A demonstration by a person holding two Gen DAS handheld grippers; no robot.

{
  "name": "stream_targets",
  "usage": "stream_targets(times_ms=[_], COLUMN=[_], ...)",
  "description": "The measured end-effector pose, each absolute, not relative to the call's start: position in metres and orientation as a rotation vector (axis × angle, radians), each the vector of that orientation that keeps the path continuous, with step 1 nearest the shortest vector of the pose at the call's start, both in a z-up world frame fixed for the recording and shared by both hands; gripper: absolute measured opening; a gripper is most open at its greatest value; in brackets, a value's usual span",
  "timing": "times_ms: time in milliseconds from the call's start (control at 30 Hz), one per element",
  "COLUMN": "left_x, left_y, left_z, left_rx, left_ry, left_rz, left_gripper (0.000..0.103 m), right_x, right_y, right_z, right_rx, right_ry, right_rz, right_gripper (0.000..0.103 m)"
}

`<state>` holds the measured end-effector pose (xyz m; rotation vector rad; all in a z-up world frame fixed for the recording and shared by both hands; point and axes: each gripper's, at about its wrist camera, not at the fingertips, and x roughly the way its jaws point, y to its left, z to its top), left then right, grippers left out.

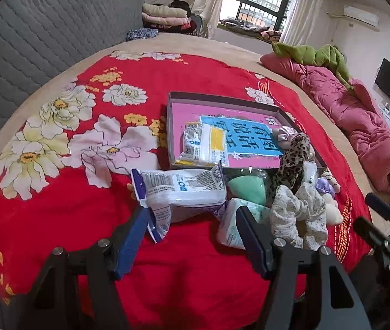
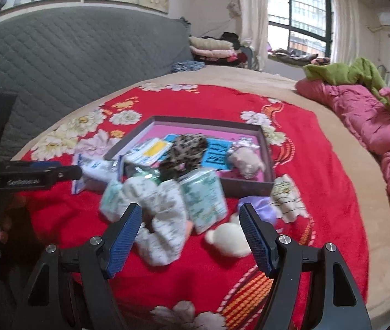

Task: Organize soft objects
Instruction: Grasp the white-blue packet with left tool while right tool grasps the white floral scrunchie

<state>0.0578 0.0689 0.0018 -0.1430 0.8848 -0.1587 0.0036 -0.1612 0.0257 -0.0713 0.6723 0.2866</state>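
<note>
Here both hand-held grippers, left (image 1: 192,220) and right (image 2: 190,217), hover spread.

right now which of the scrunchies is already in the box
The leopard-print scrunchie lies partly inside the box, draped over its near wall. The white floral scrunchie and the lilac scrunchie lie outside it on the red blanket.
</note>
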Motion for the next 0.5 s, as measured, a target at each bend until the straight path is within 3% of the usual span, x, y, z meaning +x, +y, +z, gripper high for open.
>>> stream_targets(times_ms=[500], left_x=[0.094], left_y=[0.111], left_z=[-0.029], left_rx=[-0.316], left_ry=[0.978], left_rz=[-0.196], left_gripper=[0.066], right_x=[0.005], right_y=[-0.148], right_z=[0.011], right_rx=[-0.087], right_ry=[0.709], right_rz=[0.332], right_gripper=[0.075])
